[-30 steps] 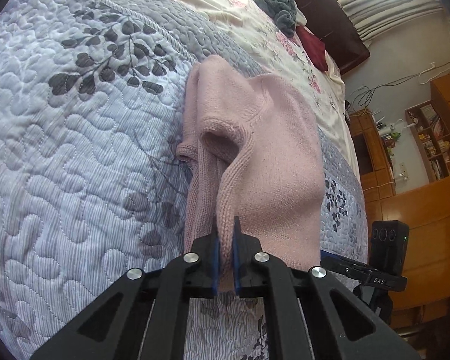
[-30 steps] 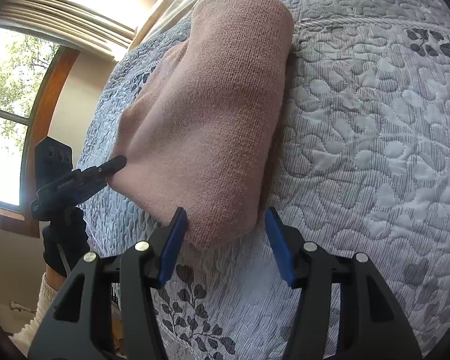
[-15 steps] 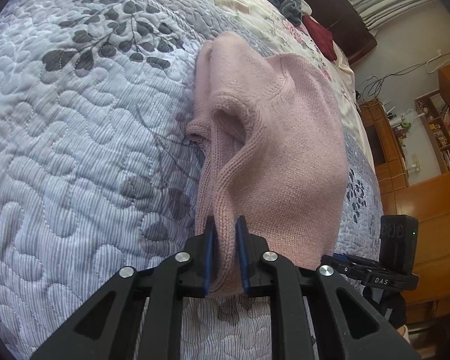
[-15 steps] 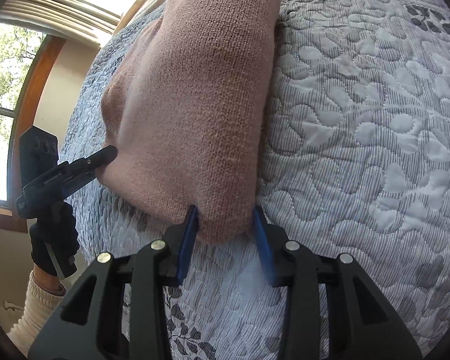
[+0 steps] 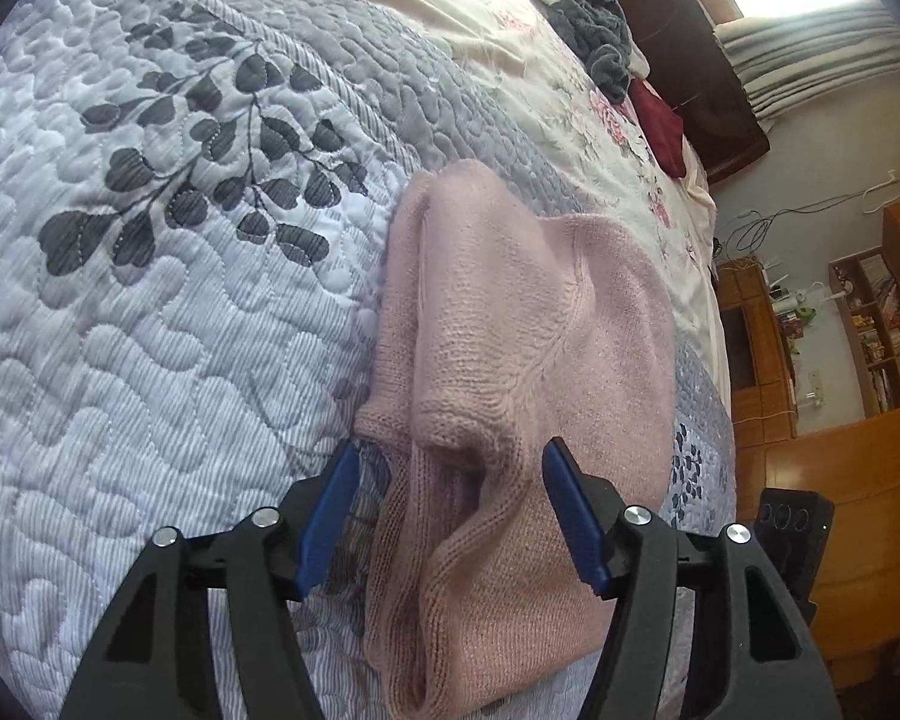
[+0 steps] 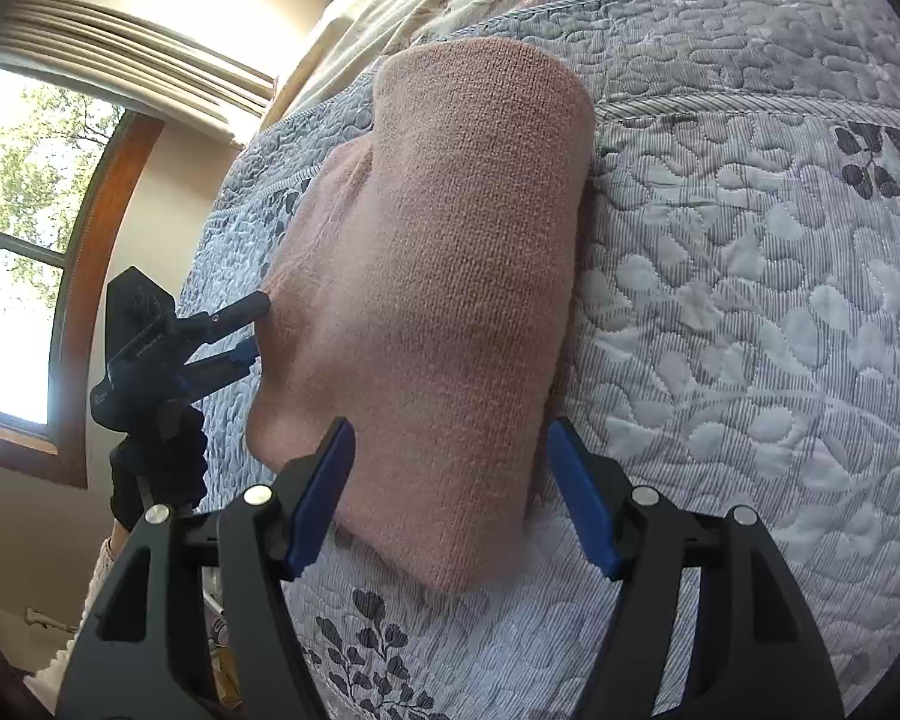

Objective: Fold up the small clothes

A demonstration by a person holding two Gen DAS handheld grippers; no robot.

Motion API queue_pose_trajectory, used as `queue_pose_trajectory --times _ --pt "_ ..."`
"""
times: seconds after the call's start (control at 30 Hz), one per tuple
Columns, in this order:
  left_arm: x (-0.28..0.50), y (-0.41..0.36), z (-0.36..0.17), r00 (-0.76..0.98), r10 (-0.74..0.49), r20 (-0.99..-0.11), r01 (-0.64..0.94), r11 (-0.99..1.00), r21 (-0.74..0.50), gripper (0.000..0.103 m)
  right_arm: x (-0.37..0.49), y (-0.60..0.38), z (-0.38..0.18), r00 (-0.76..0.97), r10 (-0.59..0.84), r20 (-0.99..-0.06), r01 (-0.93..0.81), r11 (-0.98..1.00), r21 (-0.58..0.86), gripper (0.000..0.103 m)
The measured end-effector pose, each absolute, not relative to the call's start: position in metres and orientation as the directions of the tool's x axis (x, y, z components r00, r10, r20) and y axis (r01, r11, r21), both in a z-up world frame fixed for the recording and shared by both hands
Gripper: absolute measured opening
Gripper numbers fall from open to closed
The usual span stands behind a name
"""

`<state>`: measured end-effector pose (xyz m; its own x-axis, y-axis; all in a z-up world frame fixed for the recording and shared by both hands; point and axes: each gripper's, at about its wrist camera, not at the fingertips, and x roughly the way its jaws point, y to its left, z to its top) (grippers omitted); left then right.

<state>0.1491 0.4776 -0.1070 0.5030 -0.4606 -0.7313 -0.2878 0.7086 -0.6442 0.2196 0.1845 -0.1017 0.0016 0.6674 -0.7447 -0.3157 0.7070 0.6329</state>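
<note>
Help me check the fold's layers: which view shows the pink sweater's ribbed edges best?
The left wrist view: the pink sweater shows its ribbed edges and stacked layers between the open left gripper. The right wrist view shows only its smooth folded back.

Bare quilt (image 6: 750, 300) beside the pink sweater (image 6: 450, 276), only obstacle nearby.

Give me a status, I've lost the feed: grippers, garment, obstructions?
Left gripper open, right gripper open, fingers straddling garment. Folded pink knit sweater lies on grey quilted bedspread. Nothing in the way.
</note>
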Motion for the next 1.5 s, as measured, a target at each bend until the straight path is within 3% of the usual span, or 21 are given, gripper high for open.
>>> queue_pose_trajectory --times 0.27,0.43,0.57,0.6,0.63,0.73,0.83,1.27,1.5 --pt "0.169 0.477 -0.141 0.503 -0.54 -0.675 -0.27 0.644 -0.716 0.071 0.252 0.192 -0.127 -0.029 0.712 -0.702 -0.266 0.671 0.691 0.072" --pt "0.176 0.471 -0.146 0.494 -0.57 -0.657 -0.229 0.643 -0.731 0.076 0.264 0.212 -0.149 -0.054 0.747 -0.663 -0.221 0.639 0.737 0.081" --pt "0.181 0.46 -0.146 0.478 -0.578 -0.662 -0.206 0.659 -0.724 0.072 0.266 0.228 -0.163 -0.071 0.776 -0.627 -0.192 0.606 0.772 0.084" --pt "0.182 0.457 -0.146 0.476 -0.59 -0.652 -0.203 0.648 -0.735 0.058 0.266 0.23 -0.165 -0.074 0.789 -0.61 -0.18 0.591 0.786 0.079" --pt "0.181 0.456 -0.148 0.478 -0.608 -0.634 -0.209 0.623 -0.754 0.053 0.265 0.232 -0.166 -0.068 0.796 -0.602 -0.175 0.584 0.792 0.072" --pt "0.175 0.456 -0.148 0.51 -0.6 -0.616 -0.216 0.604 -0.767 0.048 0.261 0.226 -0.161 -0.056 0.81 -0.584 -0.198 0.565 0.801 0.052" --pt "0.167 0.456 -0.145 0.541 -0.605 -0.585 -0.221 0.569 -0.792 0.045 0.256 0.22 -0.14 -0.048 0.807 -0.588 -0.243 0.562 0.791 0.044" --pt "0.121 0.329 -0.082 0.521 -0.717 -0.462 0.029 0.556 -0.83 0.044 0.183 0.085 -0.054 0.063 0.792 -0.607 -0.346 0.588 0.731 0.04" --pt "0.081 0.251 -0.092 0.462 -0.73 -0.503 0.057 0.591 -0.805 0.044 0.132 0.002 -0.07 0.077 0.765 -0.639 -0.281 0.632 0.722 0.041"
